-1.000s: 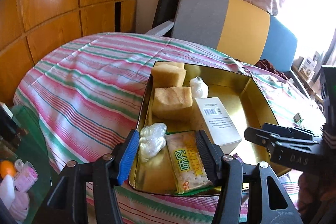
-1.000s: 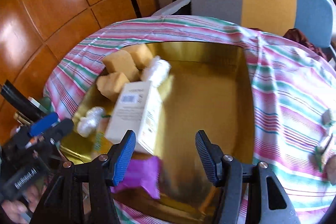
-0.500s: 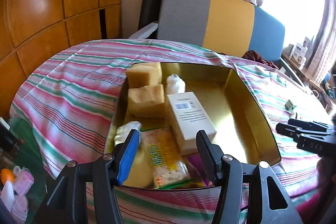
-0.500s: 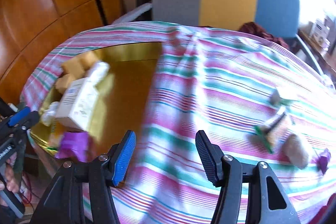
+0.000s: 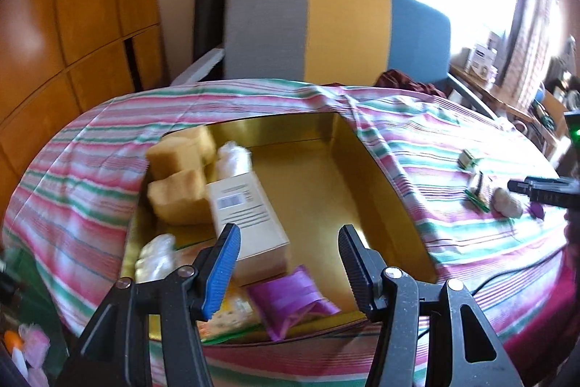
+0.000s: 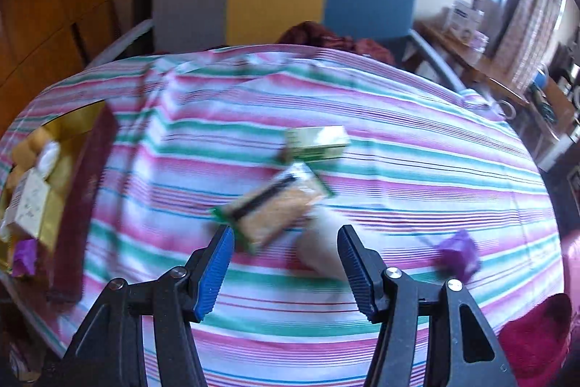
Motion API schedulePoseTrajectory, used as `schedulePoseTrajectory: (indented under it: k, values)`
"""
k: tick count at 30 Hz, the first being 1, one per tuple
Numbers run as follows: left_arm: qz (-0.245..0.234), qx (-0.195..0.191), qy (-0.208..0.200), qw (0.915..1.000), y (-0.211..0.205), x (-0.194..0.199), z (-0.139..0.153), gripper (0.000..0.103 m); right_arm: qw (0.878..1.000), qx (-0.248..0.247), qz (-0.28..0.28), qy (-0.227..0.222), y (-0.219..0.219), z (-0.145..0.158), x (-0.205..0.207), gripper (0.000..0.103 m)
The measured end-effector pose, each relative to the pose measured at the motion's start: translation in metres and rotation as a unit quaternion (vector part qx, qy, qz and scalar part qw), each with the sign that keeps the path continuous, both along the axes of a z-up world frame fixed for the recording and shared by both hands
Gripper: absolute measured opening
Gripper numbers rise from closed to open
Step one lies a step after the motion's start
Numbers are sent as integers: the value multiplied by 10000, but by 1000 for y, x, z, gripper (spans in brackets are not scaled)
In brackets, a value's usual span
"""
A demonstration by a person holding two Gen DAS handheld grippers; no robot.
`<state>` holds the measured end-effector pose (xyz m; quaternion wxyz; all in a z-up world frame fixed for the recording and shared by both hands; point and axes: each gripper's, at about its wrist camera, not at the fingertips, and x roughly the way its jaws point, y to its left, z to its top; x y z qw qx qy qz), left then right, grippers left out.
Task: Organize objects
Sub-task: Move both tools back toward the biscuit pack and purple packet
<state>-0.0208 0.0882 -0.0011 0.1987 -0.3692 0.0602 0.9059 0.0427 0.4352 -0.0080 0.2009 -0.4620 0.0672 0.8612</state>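
**Both claws released, one over the tin, one over the loose packets**

The left claw hung released, its jaws spread and gripping nothing, above the near end of the shallow gold metal tin on the striped pink, green and white tablecloth. Just ahead of its blue pad lay the white cardboard box with a barcode; beyond that sat two yellow sponge blocks. A purple foil pouch lay between the fingers, low in the tin.

The right claw was likewise released and empty. Directly ahead of it lay a clear, green-edged cracker packet, blurred, with a pale rounded lump between the fingers. A small green-and-white box rested farther ahead, and a purple wrapped sweet to the right of the claw.
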Motion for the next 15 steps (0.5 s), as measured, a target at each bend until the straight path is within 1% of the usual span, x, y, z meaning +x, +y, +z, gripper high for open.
schedulePoseTrajectory:
  k: [4, 7, 8, 11, 13, 15]
  values:
    - [-306, -2, -2, 9995, 25, 0, 4, 57, 9969, 128, -776, -25, 54, -1, 17, 60]
    - [-601, 25, -35, 9982, 48, 0, 7, 57, 9886, 117, -1501, -1, 92, -7, 35, 60]
    - [-691, 27, -66, 9976, 57, -1, 7, 57, 9839, 40, -1788, 49, 105, -11, 43, 60]
    - [-961, 84, -204, 9951, 83, -2, 7, 57, 9669, -642, -2456, 242, 134, -22, 64, 60]
    - [-1101, 67, -270, 9935, 102, -3, 4, 57, 9574, -839, -2741, 345, 144, -24, 74, 60]
    - [-1270, 48, -374, 9912, 123, -3, -1, 56, 9528, -972, -2850, 400, 148, -25, 81, 60]
